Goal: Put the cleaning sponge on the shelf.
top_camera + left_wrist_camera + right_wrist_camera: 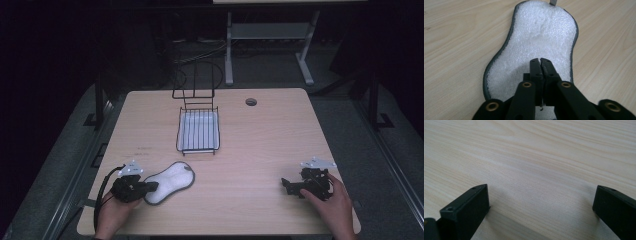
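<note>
We start at the left gripper (150, 187), low in the left of the high view: its jaws are drawn together with barely a slit between the tips, and they sit over the near end of the white pad (170, 182). In the left gripper view the closed tips (540, 65) lie on top of the fuzzy white surface, the pad (536, 47) stretching away toward the top of the frame with its dark edging all round. Whether a fold of the material is actually pinched between the tips, we cannot tell; the pad lies flat on the tabletop (250, 150).

Over at the lower right of the high view, the right gripper (286, 184) rests in the person's hand, and the right gripper view shows its jaws standing wide apart with bare wood between them, holding nothing.

Further out, just above the pad in the high view, stands the wire rack (198, 131), with its tall loop at the far end.

We judge this as the pick-up step on the pad. The next move calls for a sure hold on the near edge before any lift, then a carry up the frame toward the rack, with the limp far end likely to sag.
</note>
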The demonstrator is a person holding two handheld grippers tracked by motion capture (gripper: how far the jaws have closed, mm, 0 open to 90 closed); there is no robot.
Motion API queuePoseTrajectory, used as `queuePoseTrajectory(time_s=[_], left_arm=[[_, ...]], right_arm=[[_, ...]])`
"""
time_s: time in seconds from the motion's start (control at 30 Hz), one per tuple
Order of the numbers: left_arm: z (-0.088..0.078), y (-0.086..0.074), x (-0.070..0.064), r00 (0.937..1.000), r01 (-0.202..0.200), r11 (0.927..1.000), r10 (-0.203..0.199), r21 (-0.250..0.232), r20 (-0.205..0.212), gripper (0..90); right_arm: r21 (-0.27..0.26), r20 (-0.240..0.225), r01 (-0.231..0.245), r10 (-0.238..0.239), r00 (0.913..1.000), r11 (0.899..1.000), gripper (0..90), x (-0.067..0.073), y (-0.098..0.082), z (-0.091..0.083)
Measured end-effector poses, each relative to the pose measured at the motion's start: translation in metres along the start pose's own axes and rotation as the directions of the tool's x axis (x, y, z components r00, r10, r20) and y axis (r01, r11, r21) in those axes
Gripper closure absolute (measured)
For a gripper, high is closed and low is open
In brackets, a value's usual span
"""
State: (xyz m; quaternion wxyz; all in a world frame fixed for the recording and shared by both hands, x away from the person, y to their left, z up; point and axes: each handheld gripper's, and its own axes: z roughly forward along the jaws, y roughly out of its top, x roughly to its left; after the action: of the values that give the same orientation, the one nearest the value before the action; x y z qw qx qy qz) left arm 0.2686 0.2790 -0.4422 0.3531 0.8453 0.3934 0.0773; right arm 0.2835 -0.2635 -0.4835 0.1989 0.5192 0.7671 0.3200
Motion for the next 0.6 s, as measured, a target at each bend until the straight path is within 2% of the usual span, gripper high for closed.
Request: queuePoseTrajectory(time_s=[0.1,0.23,0.33,0.53,0.57,0.6], left_arm=[[0.0,0.001,0.0,1.0,-0.005,1.0,0.005,-0.007,-0.004,77.9],[-0.003,0.005,0.001,1.0,0.007,0.9993,-0.007,-0.037,-0.003,65.1],[-0.003,0.007,0.002,1.0,-0.002,0.9992,0.002,-0.04,-0.005,54.3],[-0.001,0.012,0.005,0.9997,-0.023,0.9983,0.023,-0.054,0.001,41.1],[0.0,0.013,0.005,0.9998,-0.021,0.9982,0.021,-0.056,0.003,37.4],[0.001,0.015,0.006,0.9993,-0.039,0.9973,0.038,-0.062,-0.002,31.9]], right_arm=[[0.0,0.0,0.0,0.0,1.0,1.0,0.2,0.0,0.0,0.0],[0.0,0.0,0.0,0.0,1.0,1.0,0.2,0.0,0.0,0.0],[0.0,0.0,0.0,0.0,1.0,1.0,0.2,0.0,0.0,0.0],[0.0,0.0,-0.001,0.001,1.0,1.0,0.2,0.0,0.0,0.0],[0.0,-0.001,-0.001,0.001,1.0,1.0,0.2,0.0,0.0,0.0],[0.001,0.0,-0.002,0.002,1.0,1.0,0.2,0.0,0.0,0.0]])
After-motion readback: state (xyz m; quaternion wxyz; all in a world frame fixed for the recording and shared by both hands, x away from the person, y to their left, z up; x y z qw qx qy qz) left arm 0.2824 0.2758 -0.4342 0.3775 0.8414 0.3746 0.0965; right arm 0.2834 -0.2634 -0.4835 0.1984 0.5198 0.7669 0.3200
